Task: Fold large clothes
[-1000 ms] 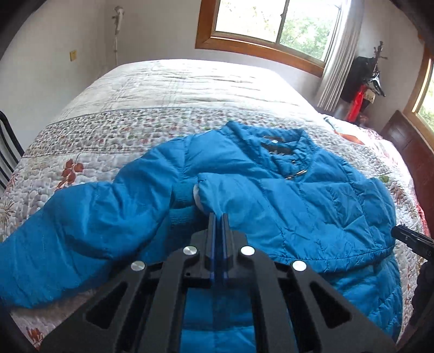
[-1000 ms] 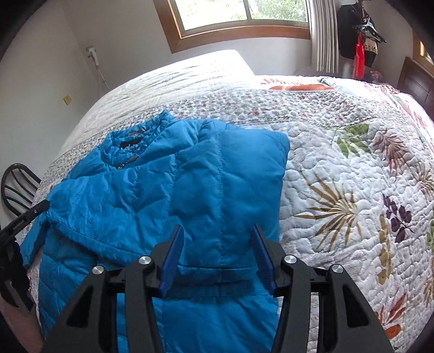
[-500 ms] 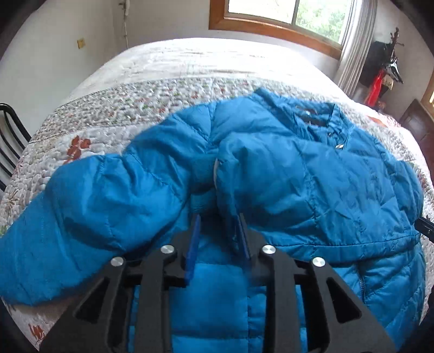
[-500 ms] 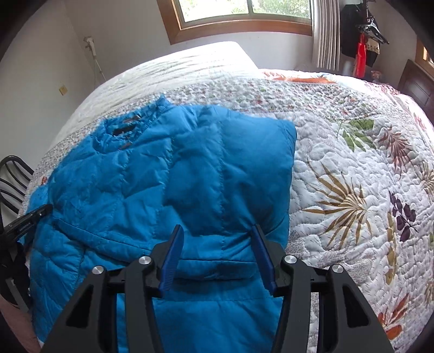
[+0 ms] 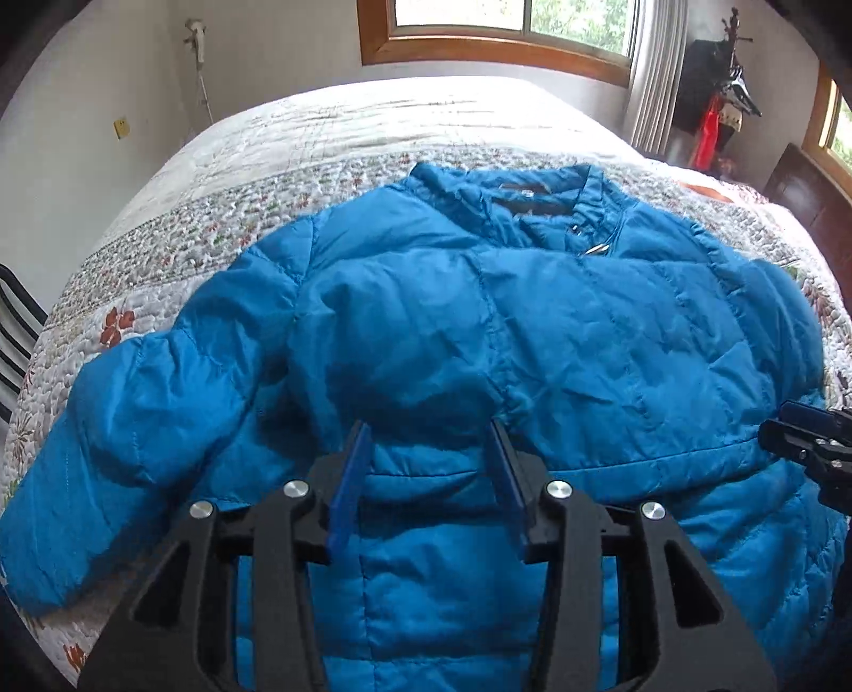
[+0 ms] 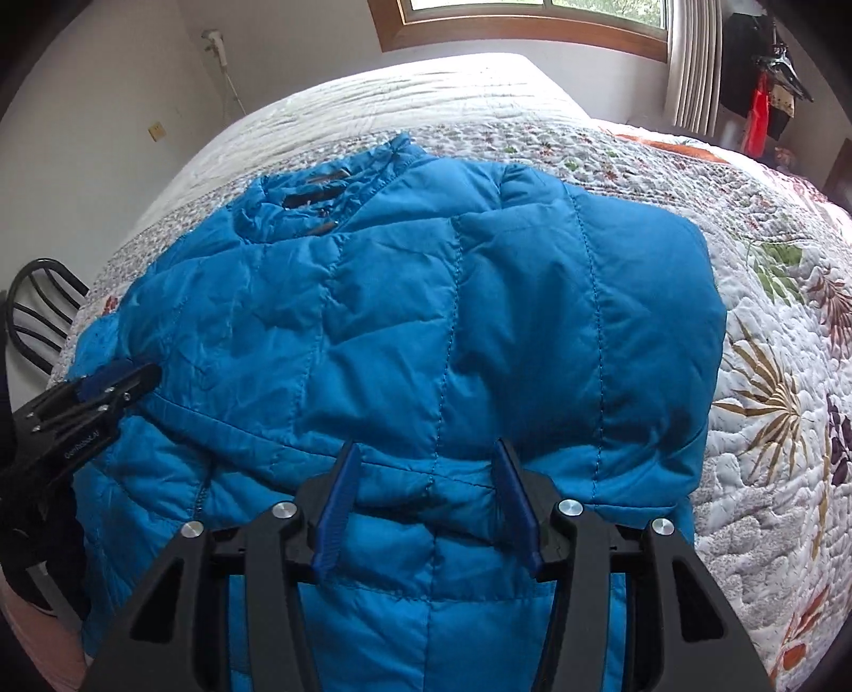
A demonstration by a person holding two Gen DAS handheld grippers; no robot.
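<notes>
One puffy blue quilted jacket (image 5: pixel 532 330) lies on one bed under one white floral quilted bedspread (image 5: pixel 373 138). Of its sleeves, one (image 5: pixel 122 426) stretches out flat to the side and one (image 6: pixel 612 298) is folded across the body: two sleeves. One collar (image 5: pixel 511 191) shows at the top. Two black two-finger grippers are in view: the left gripper (image 5: pixel 431 468) and the right gripper (image 6: pixel 426 495), each with two blue-padded jaws, four in all. Two wood-framed windows show: one (image 5: pixel 506 32) behind the bed and one (image 5: pixel 830 122) at the side. One black metal chair (image 6: pixel 42 309) stands beside the bed. One pale curtain (image 5: pixel 652 74) hangs by the window.
</notes>
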